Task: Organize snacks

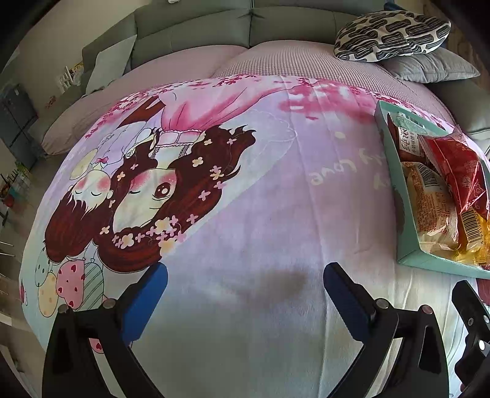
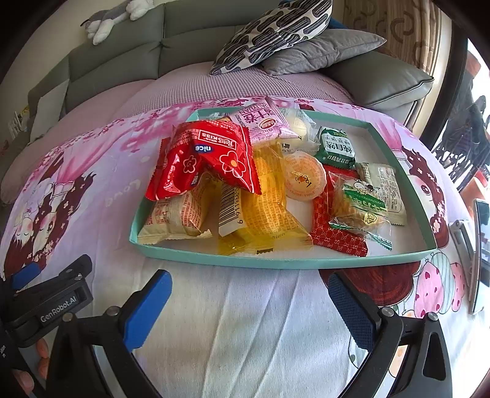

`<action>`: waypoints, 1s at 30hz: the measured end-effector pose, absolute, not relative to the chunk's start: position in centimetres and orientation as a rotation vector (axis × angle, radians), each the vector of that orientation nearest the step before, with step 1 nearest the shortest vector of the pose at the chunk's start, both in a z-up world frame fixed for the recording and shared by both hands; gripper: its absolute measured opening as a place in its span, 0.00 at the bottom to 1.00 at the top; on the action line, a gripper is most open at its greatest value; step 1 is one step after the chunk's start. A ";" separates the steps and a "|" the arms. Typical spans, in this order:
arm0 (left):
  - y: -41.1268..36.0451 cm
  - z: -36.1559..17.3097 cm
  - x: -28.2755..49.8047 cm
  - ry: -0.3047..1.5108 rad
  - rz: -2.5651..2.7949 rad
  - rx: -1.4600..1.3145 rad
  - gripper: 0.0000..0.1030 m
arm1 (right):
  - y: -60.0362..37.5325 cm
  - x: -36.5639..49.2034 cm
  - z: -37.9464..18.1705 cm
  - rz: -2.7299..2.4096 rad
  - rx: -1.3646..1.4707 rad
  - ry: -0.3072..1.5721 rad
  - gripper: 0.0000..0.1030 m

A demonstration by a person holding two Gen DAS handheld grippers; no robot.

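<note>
A teal tray [image 2: 275, 262] full of snack packets sits on a pink cartoon blanket [image 2: 245, 321]. On top lies a red packet [image 2: 202, 156], with a yellow wrapper [image 2: 269, 199], a jelly cup [image 2: 303, 176], a green packet [image 2: 337, 148] and a pink packet [image 2: 263, 122] around it. My right gripper [image 2: 249, 309] is open and empty, just in front of the tray. My left gripper [image 1: 245, 301] is open and empty over bare blanket, left of the tray [image 1: 407, 254]. The left gripper also shows in the right wrist view [image 2: 46, 290].
The blanket [image 1: 245, 183] covers a mauve seat pad on a grey sofa [image 1: 196, 27]. A patterned cushion [image 1: 392, 33] and a grey cushion [image 1: 428, 67] lie at the back right. A phone-like device [image 2: 480, 254] lies at the far right.
</note>
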State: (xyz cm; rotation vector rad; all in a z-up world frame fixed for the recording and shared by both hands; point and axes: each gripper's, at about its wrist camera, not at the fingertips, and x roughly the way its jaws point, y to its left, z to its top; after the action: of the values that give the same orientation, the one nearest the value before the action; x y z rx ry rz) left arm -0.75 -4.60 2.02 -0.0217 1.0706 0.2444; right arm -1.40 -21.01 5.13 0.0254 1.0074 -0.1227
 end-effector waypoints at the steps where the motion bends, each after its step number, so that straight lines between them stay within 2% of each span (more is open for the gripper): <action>1: -4.5 2.0 -0.7 1.072 0.246 -0.022 0.99 | -21.0 -1.4 5.1 -0.123 0.025 1.008 1.00; 30: -4.3 2.2 -0.6 1.070 0.267 -0.029 0.99 | -21.4 -1.4 5.3 -0.137 0.039 1.006 1.00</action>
State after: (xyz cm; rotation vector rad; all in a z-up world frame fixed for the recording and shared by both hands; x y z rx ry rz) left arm -0.60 -4.33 2.23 -0.0291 1.0700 0.2670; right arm -1.39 -21.40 5.30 0.0391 1.0061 -0.1372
